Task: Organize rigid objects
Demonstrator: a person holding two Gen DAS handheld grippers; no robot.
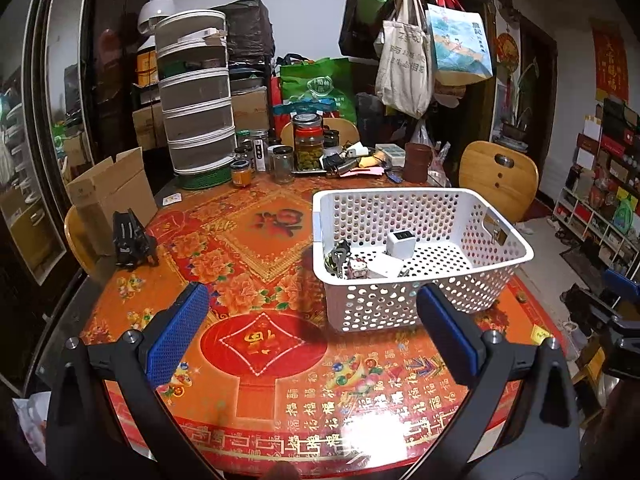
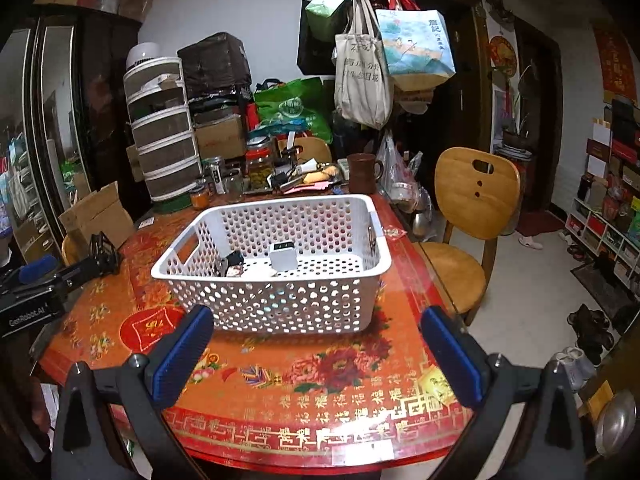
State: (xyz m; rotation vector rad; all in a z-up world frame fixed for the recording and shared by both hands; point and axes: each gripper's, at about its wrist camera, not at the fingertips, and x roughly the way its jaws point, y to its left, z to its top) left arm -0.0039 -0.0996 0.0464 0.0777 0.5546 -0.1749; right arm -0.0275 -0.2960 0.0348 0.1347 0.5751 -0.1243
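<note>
Basket [image 2: 280, 264] sits on the worktop [image 2: 320, 380] just ahead of us, white and perforated, and both tongs hang short of it with nothing in them: the right tongs [image 2: 316, 344] are spread to their widest over bare cloth, and the left tongs [image 1: 312, 332] stand just as wide, aimed at the basket's near corner. We judge this a pause between placements, with hands empty and pulled back from the rim. Inside the basket we see a white charger cube [image 1: 401, 243], a dark bunch that may be keys [image 1: 338, 256], a small patterned piece and something flat and white; these lie toward one end, and the rest of the floor is bare. For the next move we would need another loose rigid thing. The nearest candidate we see is the black stand [image 1: 130, 240] standing well left of the basket, beside an open carton [image 1: 108, 188]. Farther back, jars [image 1: 308, 142], a brown mug [image 1: 418, 162] and a tiered rack [image 1: 196, 96] crowd the far edge.
</note>
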